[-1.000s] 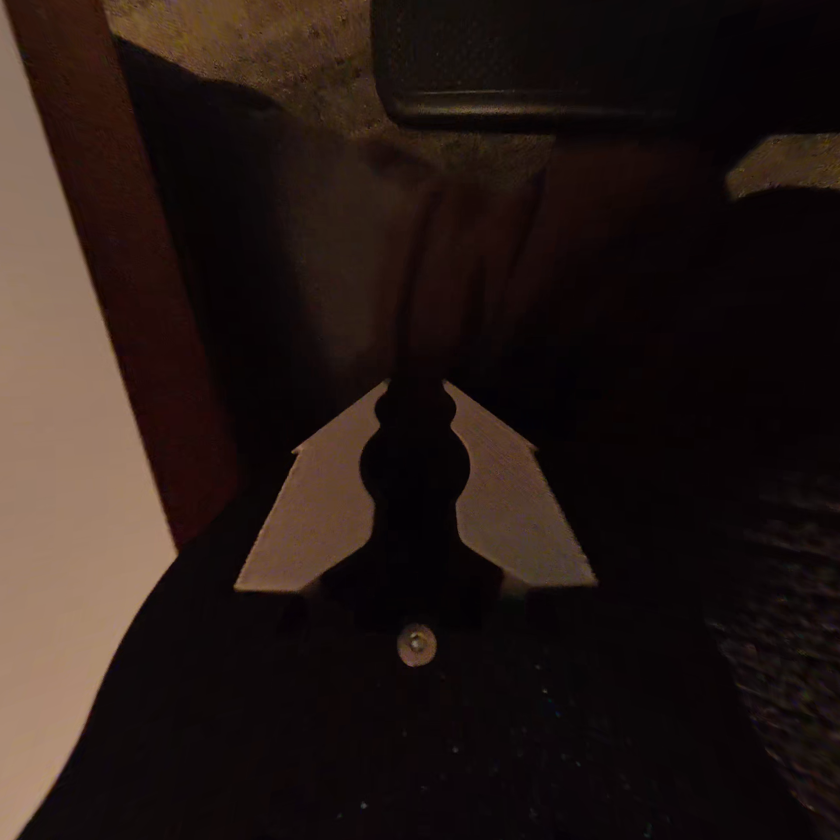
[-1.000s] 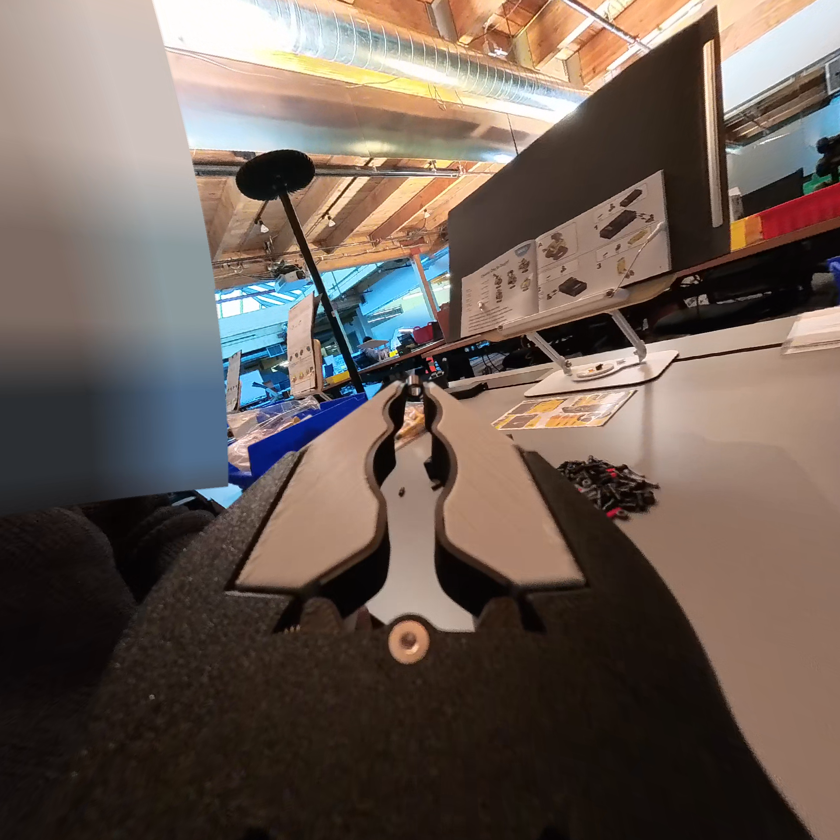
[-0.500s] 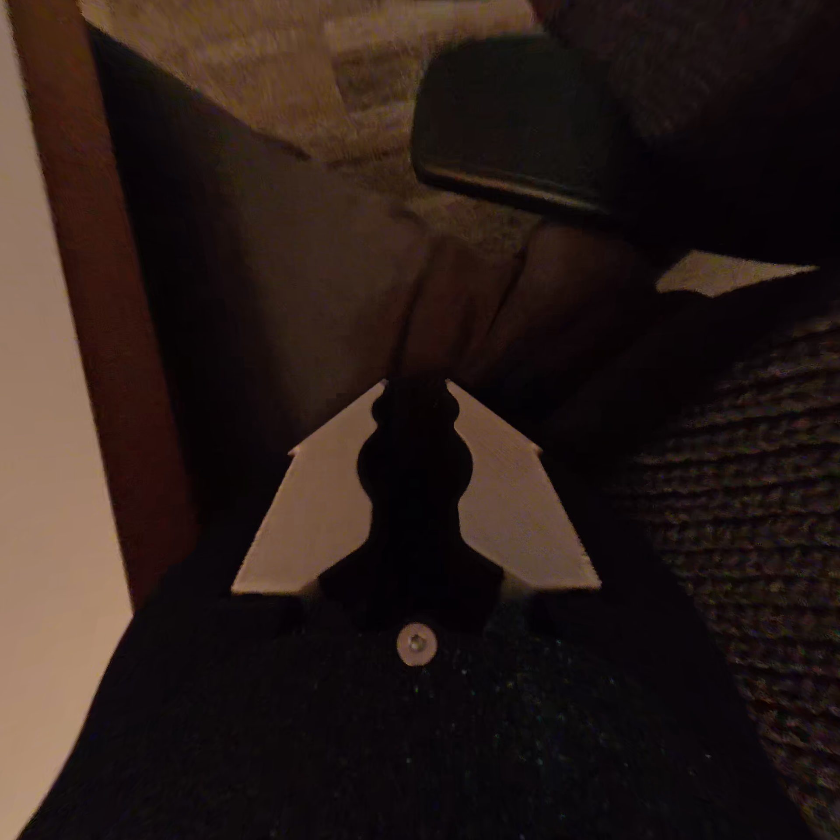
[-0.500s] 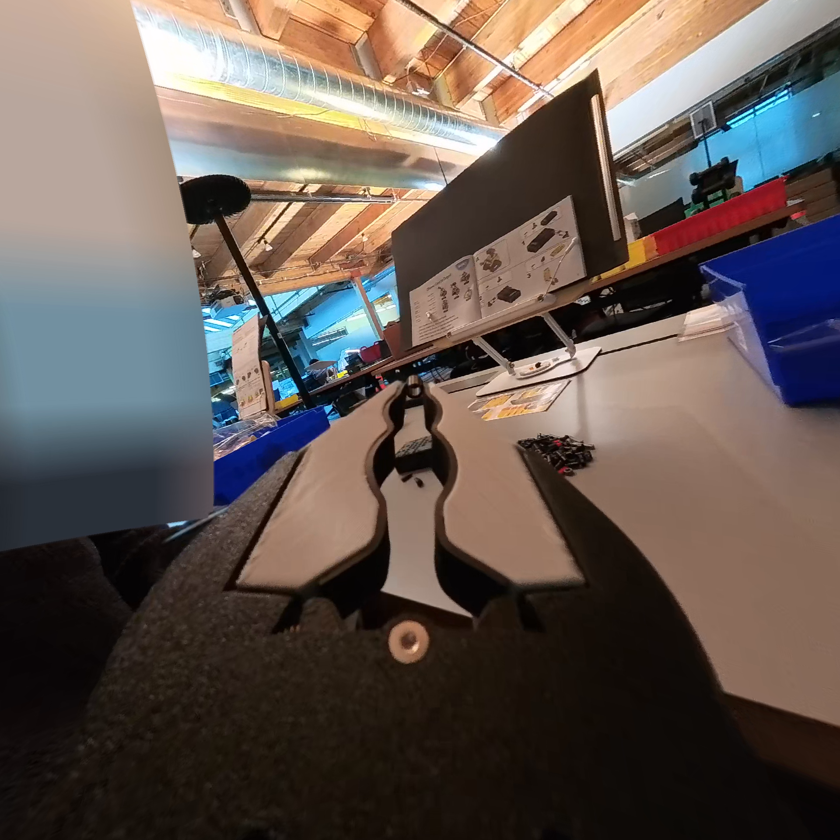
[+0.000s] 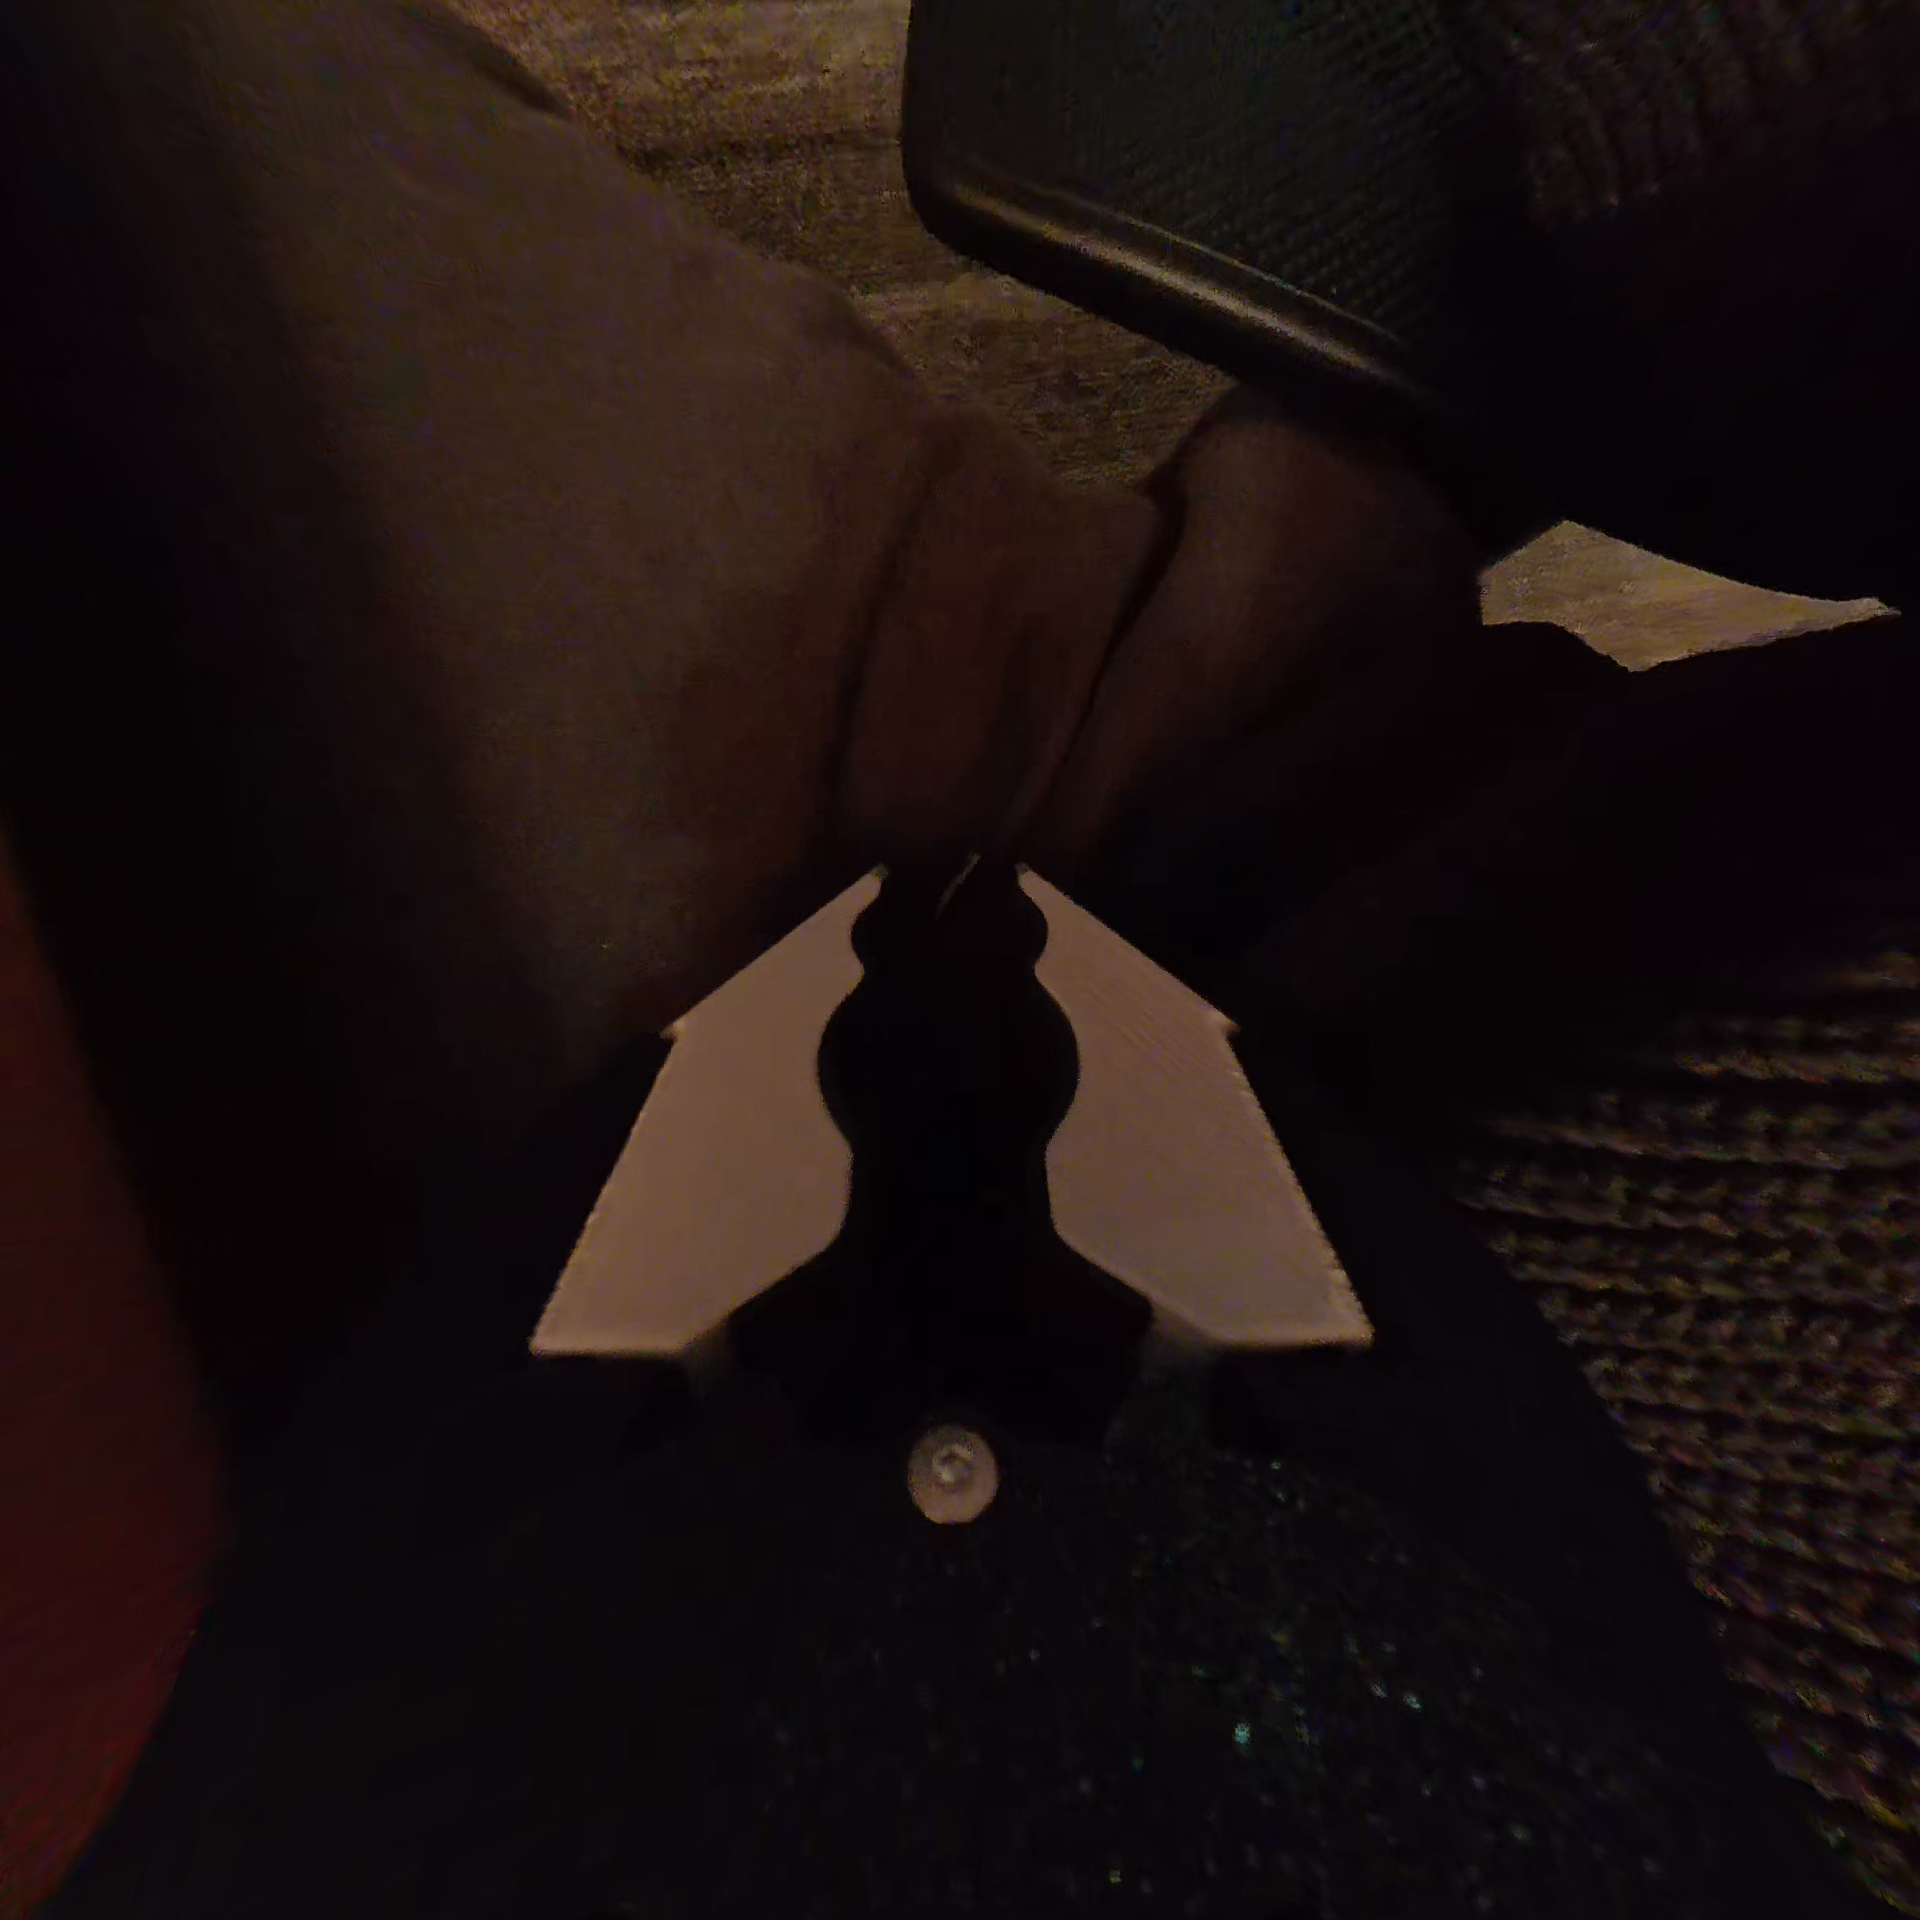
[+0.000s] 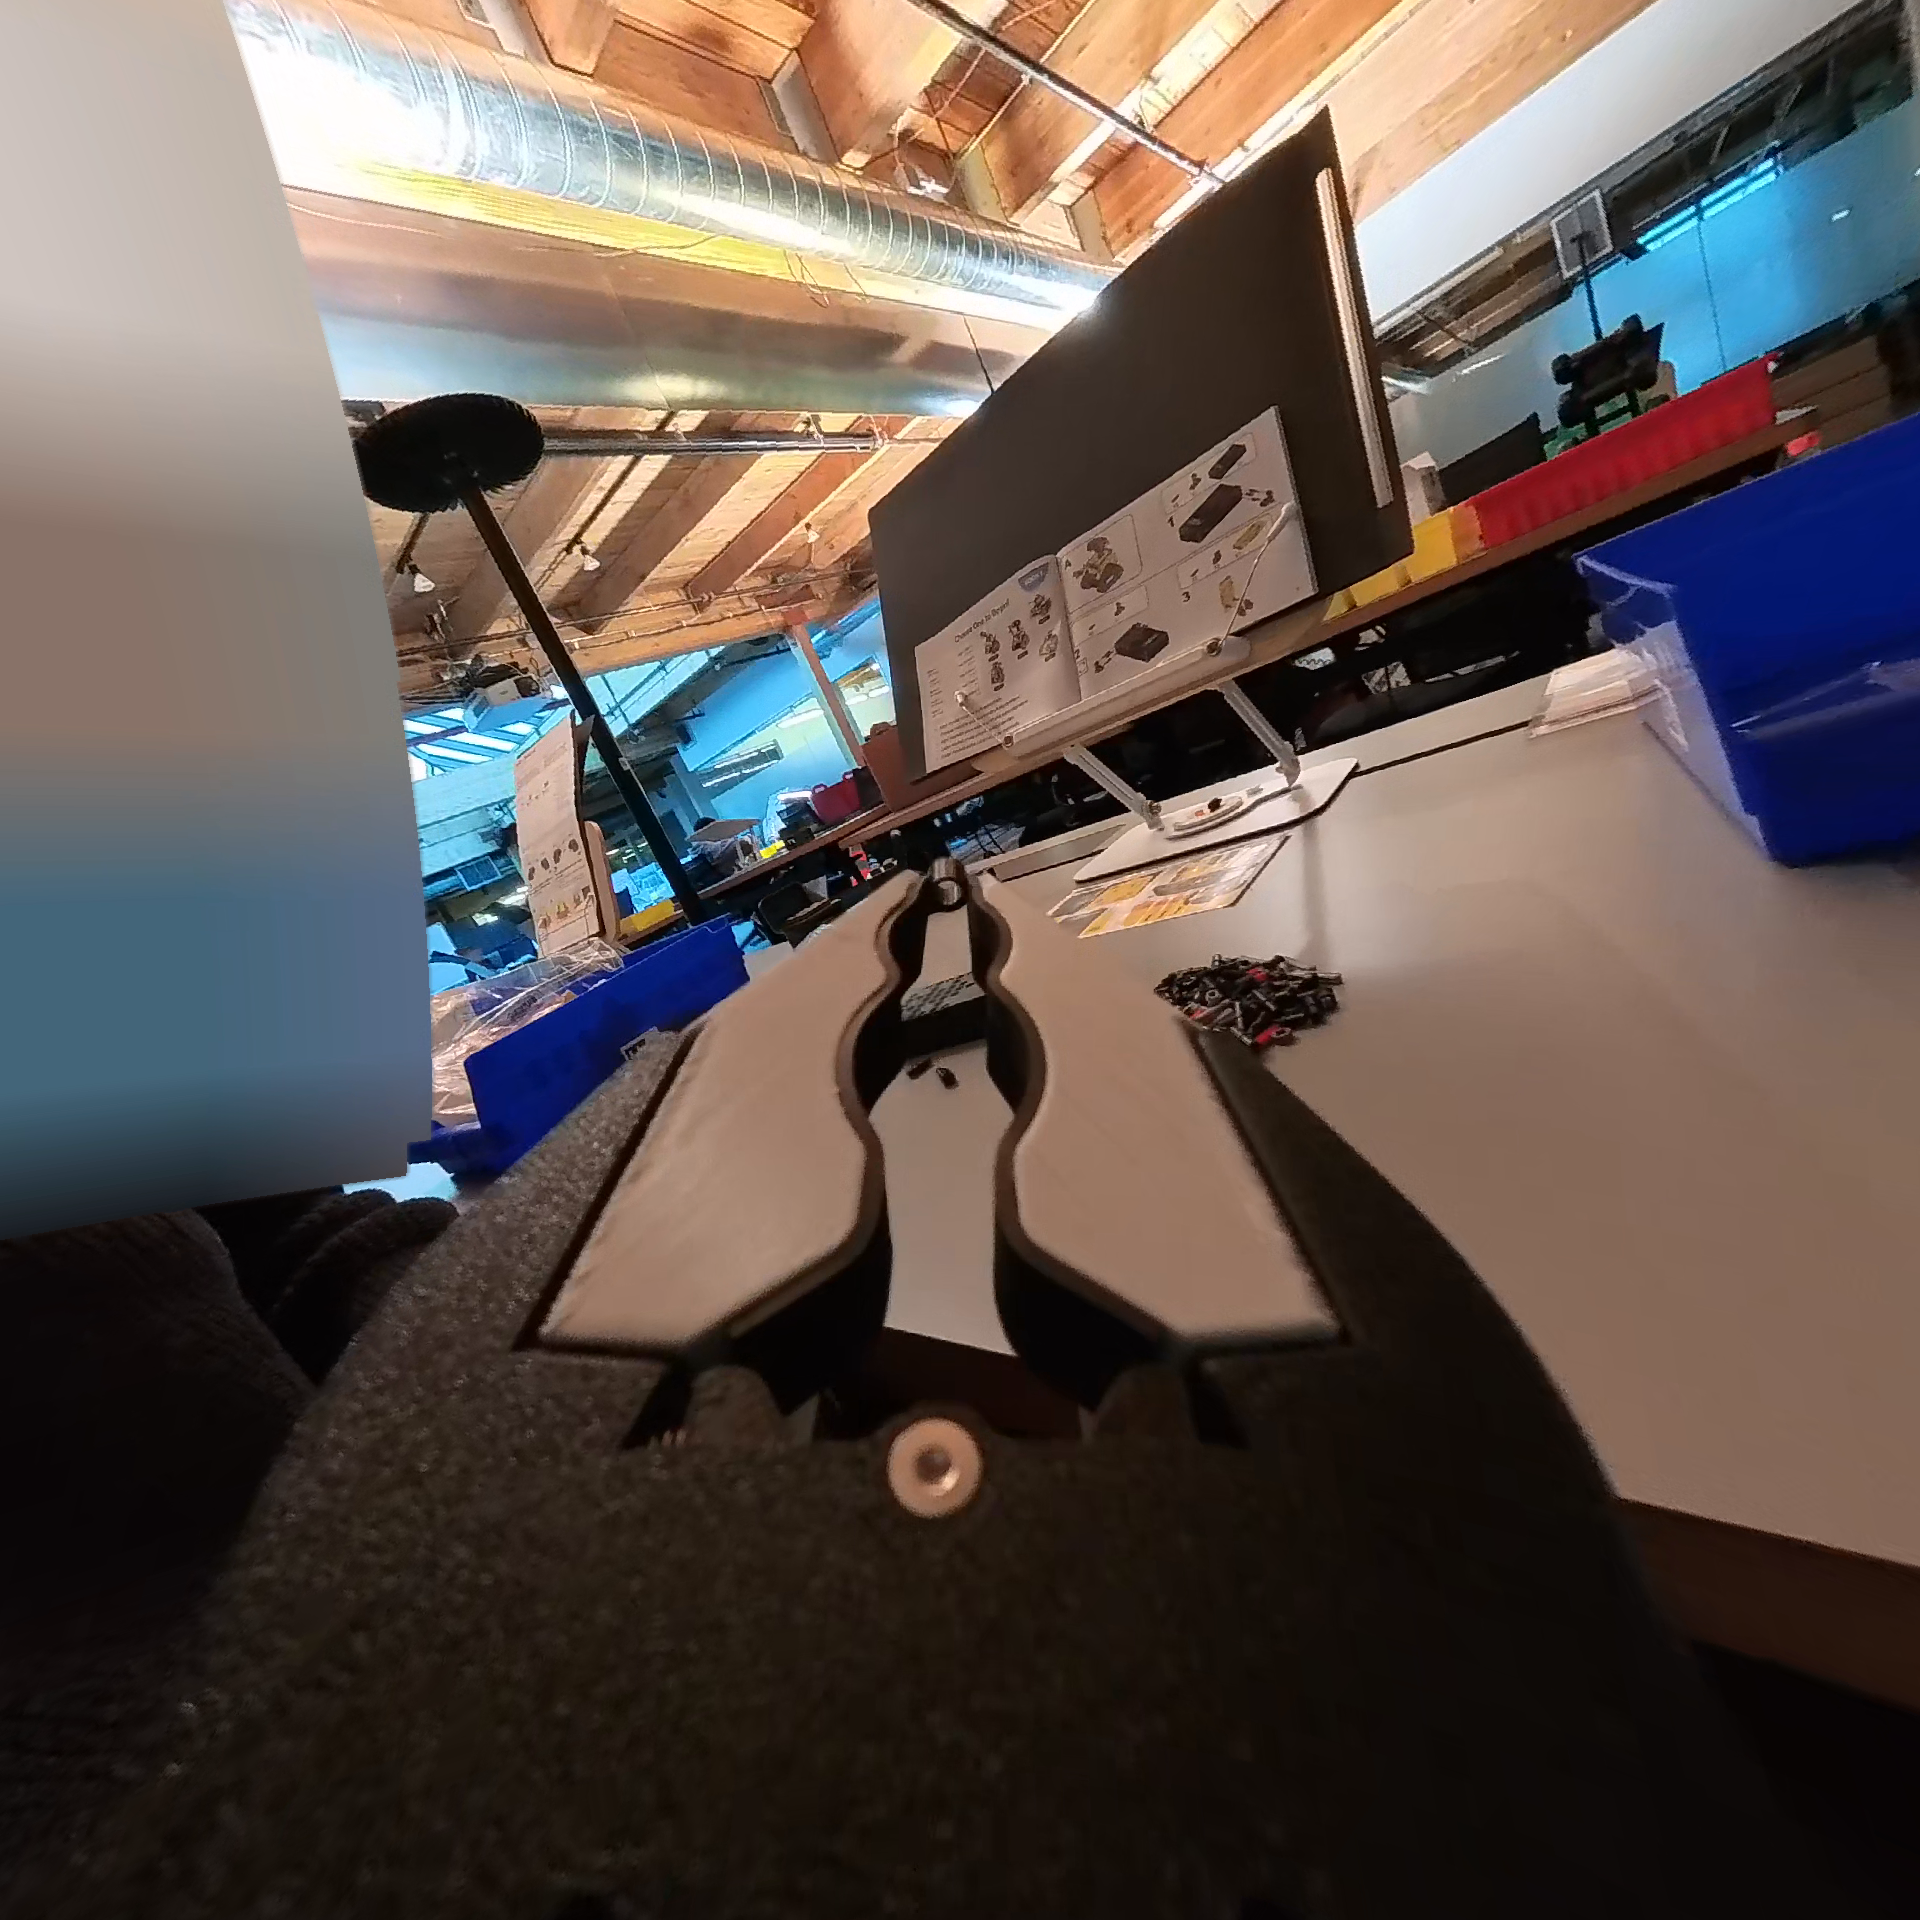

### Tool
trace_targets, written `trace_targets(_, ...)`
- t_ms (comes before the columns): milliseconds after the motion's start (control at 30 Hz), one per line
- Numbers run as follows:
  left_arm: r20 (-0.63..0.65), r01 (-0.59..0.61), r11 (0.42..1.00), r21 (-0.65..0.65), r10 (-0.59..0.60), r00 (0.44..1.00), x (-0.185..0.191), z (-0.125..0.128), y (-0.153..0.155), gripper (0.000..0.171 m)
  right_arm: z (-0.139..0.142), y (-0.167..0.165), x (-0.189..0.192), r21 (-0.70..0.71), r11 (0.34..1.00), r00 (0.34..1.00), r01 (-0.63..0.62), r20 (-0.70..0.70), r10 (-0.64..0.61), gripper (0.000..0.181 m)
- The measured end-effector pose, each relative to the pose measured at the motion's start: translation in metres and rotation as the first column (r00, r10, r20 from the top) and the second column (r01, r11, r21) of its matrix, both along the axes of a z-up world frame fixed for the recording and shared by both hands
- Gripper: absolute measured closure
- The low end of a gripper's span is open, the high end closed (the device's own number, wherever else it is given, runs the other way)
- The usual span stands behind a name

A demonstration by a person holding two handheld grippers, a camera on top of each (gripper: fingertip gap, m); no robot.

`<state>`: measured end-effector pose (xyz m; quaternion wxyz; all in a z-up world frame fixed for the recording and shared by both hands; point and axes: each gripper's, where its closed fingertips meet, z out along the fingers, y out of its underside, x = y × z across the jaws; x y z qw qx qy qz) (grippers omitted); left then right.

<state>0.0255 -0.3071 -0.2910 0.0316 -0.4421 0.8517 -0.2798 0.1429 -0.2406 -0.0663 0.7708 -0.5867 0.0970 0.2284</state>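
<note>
My right gripper is shut on a small grey peg and is held low over the near edge of the white table. Past its tips a flat black piece and tiny black bits lie on the table. A pile of small black and red parts lies to the right of them. My left gripper is shut and empty, down in the dark below the table. It points at a person's brownish trouser leg.
An open instruction booklet leans on a stand against a black divider panel. A yellow leaflet lies before it. Blue bins stand at the right and left. Below, there are a black chair seat and carpet. My right fingertips sit around 25 cm from my left ones.
The right gripper has drawn back and tilted, so the table's near edge and the right blue bin came into view. The left gripper shifted, and the wooden table leg slid out at the left.
</note>
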Motion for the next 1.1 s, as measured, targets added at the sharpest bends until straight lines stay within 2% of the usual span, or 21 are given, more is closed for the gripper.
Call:
trace_targets(200, 0.024, 0.04, 0.999, 0.013, -0.041, 0.999, -0.003, 0.004, -0.002, 0.165, -0.001, 0.0, 0.001, 0.0, 1.0, 1.0, -0.001, -0.006, 0.001, 0.174)
trace_targets(567, 0.158, -0.011, 0.999, 0.039, 0.005, 0.987, -0.001, 0.025, 0.01, 0.167, -0.003, -0.002, 0.006, 0.004, 1.0, 1.0, 0.011, -0.025, -0.011, 0.174)
trace_targets(667, 0.246, -0.04, 0.999, -0.003, 0.039, 0.968, 0.004, 0.044, 0.012, 0.167, -0.005, -0.002, 0.006, -0.002, 1.0, 1.0, 0.011, -0.025, -0.011, 0.174)
trace_targets(800, 0.374, -0.076, 0.986, -0.147, 0.127, 0.919, 0.014, 0.09, 0.015, 0.167, -0.008, 0.0, 0.003, -0.013, 1.0, 1.0, 0.004, -0.016, -0.004, 0.174)
trace_targets(900, 0.465, -0.12, 0.975, -0.188, 0.196, 0.863, 0.021, 0.133, 0.039, 0.167, -0.009, 0.003, -0.002, -0.023, 1.0, 1.0, -0.011, -0.009, 0.011, 0.174)
trace_targets(967, 0.503, -0.188, 0.974, -0.125, 0.226, 0.834, 0.022, 0.15, 0.073, 0.167, -0.014, 0.008, -0.007, -0.04, 0.999, 1.0, -0.021, -0.004, 0.021, 0.174)
trace_targets(1033, 0.494, -0.282, 0.959, -0.013, 0.252, 0.832, 0.016, 0.15, 0.118, 0.167, -0.021, 0.017, -0.013, -0.065, 0.997, 0.999, -0.038, -0.005, 0.038, 0.174)
trace_targets(1100, 0.401, -0.352, 0.93, 0.108, 0.283, 0.872, 0.0, 0.131, 0.163, 0.167, -0.024, 0.027, -0.022, -0.079, 0.995, 0.998, -0.059, -0.014, 0.058, 0.174)
